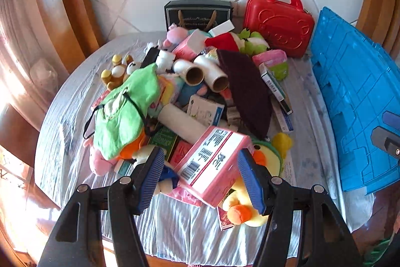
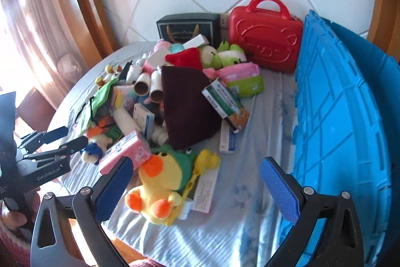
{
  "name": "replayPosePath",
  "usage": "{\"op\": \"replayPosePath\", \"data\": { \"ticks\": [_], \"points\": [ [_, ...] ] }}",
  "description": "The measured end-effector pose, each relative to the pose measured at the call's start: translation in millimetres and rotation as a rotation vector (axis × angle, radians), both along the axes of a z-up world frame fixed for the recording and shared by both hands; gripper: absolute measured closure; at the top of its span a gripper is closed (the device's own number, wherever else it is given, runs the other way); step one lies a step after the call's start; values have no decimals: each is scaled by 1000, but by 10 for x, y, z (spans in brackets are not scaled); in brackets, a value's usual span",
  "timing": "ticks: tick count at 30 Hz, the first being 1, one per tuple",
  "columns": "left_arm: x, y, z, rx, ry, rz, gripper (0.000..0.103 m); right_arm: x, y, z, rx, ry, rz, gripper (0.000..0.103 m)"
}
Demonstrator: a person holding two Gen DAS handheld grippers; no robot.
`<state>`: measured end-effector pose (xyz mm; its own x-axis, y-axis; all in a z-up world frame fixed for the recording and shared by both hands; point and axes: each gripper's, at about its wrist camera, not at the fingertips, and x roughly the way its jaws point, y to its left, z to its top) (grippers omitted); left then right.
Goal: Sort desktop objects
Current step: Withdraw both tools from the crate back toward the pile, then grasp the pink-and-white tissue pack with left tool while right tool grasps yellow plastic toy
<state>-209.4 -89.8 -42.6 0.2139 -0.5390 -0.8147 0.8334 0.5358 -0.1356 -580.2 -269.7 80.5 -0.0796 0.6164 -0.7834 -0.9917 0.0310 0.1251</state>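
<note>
A heap of toys, boxes and cloths covers a round table (image 2: 225, 229) with a pale cloth. My left gripper (image 1: 201, 157) hangs open over the heap's near side. A pink labelled box (image 1: 212, 162) lies below, between its blue pads, and the pads do not press on it. In the right wrist view the left gripper (image 2: 75, 135) is at the left, with the pink box (image 2: 125, 149) beside it. My right gripper (image 2: 197, 162) is wide open above a yellow duck plush (image 2: 160, 182) and holds nothing.
A big blue crate (image 2: 337, 116) leans along the table's right side. A red toy suitcase (image 2: 265, 41) and a black box (image 2: 187, 26) stand at the back by the tiled wall. A dark maroon cloth (image 2: 187, 106), cardboard rolls (image 1: 195, 74) and a green cloth (image 1: 125, 111) lie in the heap.
</note>
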Motion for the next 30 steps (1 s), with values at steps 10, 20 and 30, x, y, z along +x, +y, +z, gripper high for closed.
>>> {"op": "replayPosePath", "data": {
  "ticks": [10, 20, 30],
  "points": [
    [-32, 137, -552, 50, 44, 6, 42, -232, 153, -686, -131, 23, 55, 0],
    [-230, -127, -848, 98, 58, -81, 42, -188, 205, -1030, -219, 28, 32, 0],
    [-201, -424, -1040, 124, -16, -164, 27, -143, 292, -1188, -262, 32, -23, 0]
  ]
}}
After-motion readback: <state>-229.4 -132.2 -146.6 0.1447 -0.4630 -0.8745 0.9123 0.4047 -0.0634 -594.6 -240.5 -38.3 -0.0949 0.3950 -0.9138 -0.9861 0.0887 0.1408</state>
